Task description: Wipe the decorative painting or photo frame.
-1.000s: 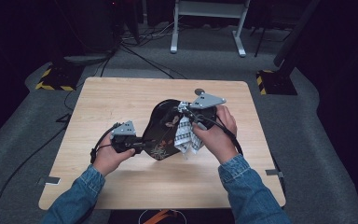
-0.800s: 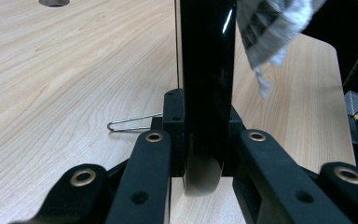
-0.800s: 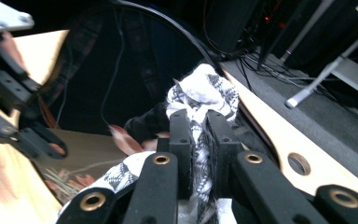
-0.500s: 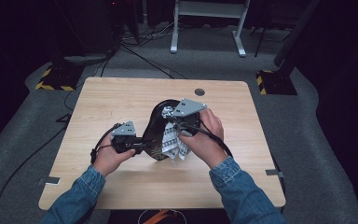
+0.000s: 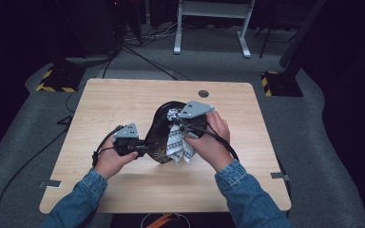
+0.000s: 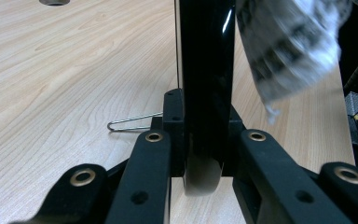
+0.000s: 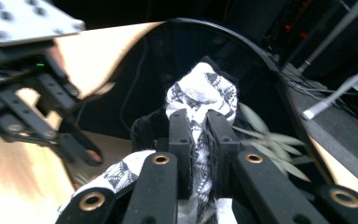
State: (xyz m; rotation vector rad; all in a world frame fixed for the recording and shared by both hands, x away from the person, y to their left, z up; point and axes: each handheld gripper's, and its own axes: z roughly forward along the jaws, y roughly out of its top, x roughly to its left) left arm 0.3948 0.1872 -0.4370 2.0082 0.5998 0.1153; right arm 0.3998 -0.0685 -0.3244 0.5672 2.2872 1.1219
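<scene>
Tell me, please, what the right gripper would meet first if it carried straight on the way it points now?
Probably the black plate's inner face. The right gripper, its fingers shut on the patterned cloth, points into the plate's hollow, with the cloth bunched just ahead. Depth is hard to judge.

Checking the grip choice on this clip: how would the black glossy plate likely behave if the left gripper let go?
The plate stands on edge, clamped at its rim by the left gripper, so it would probably tip flat. It looks stiff, and its glossy surface may be slippery.
</scene>
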